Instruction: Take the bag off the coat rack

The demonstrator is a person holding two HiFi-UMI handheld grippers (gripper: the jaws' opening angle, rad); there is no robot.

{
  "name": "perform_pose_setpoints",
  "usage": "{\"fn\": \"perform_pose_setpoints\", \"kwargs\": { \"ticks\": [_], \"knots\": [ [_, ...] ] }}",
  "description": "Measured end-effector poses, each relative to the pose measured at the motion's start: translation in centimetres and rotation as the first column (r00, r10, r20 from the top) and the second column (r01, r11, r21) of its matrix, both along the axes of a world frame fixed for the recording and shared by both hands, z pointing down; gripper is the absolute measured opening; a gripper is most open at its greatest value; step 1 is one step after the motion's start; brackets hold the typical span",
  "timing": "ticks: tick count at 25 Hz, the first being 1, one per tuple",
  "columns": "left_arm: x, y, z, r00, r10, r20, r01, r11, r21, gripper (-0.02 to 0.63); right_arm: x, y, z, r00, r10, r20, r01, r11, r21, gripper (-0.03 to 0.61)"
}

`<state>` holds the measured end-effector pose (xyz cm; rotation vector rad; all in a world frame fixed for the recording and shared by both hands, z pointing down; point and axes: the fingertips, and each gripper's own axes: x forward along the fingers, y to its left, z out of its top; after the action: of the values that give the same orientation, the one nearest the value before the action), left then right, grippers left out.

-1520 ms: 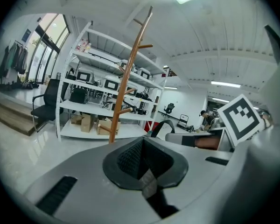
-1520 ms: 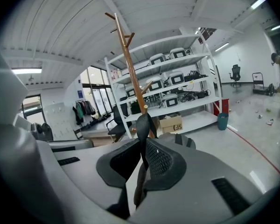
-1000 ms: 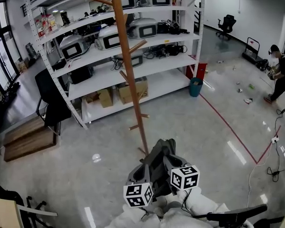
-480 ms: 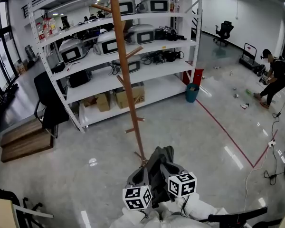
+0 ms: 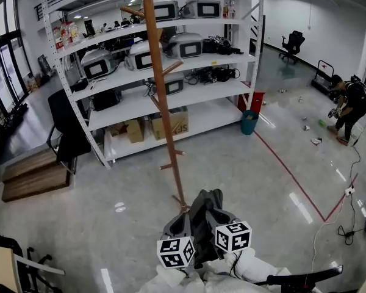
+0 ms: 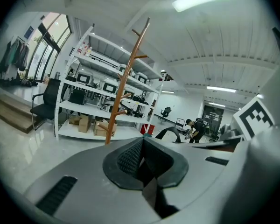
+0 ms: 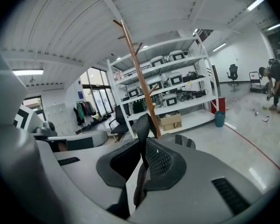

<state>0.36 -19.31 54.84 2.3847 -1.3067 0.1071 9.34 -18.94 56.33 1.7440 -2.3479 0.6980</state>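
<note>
The wooden coat rack [image 5: 165,102] stands on the floor just ahead of me, and no bag hangs on the pegs I can see. It also shows as a brown pole [image 6: 123,85] and as the rack [image 7: 140,78]. Both grippers are close together at the bottom of the head view. A dark bag strap [image 5: 202,211] runs between them. My left gripper [image 5: 189,215] [image 6: 141,157] is shut, with the strap's black loop [image 6: 170,131] arching beyond it. My right gripper [image 5: 212,207] [image 7: 142,160] is shut on the strap [image 7: 143,125], which sticks up from its jaws. The bag's body is hidden.
A white shelving unit [image 5: 232,84] with machines and cardboard boxes stands behind the rack. A black chair [image 5: 64,133] and wooden steps [image 5: 33,176] are at the left. A teal bin [image 5: 249,116], a red floor line [image 5: 293,170] and a bent-over person [image 5: 348,105] are to the right.
The two grippers have stayed together on the strap and sit slightly lower in view. The person at the far right has shifted and bent lower.
</note>
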Motion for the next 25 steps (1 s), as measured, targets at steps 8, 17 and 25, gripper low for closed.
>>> {"fn": "perform_pose_setpoints", "kwargs": {
  "ticks": [8, 17, 25],
  "knots": [
    [-0.1, 0.1, -0.4, 1.0, -0.014, 0.009, 0.014, 1.0, 0.014, 0.003, -0.2, -0.3, -0.5, 1.0, -0.021, -0.012, 0.021, 1.0, 0.02, 0.04],
    [-0.7, 0.3, -0.8, 1.0, -0.024, 0.014, 0.024, 0.999, 0.025, 0.003, -0.2, -0.2, -0.6, 1.0, -0.015, -0.009, 0.015, 1.0, 0.017, 0.04],
    [-1.1, 0.8, -0.6, 0.999, -0.031, 0.019, 0.03, 0.999, 0.017, 0.003, -0.8, 0.3, -0.6, 0.999, -0.043, -0.019, 0.043, 0.999, 0.015, 0.04]
  ]
}}
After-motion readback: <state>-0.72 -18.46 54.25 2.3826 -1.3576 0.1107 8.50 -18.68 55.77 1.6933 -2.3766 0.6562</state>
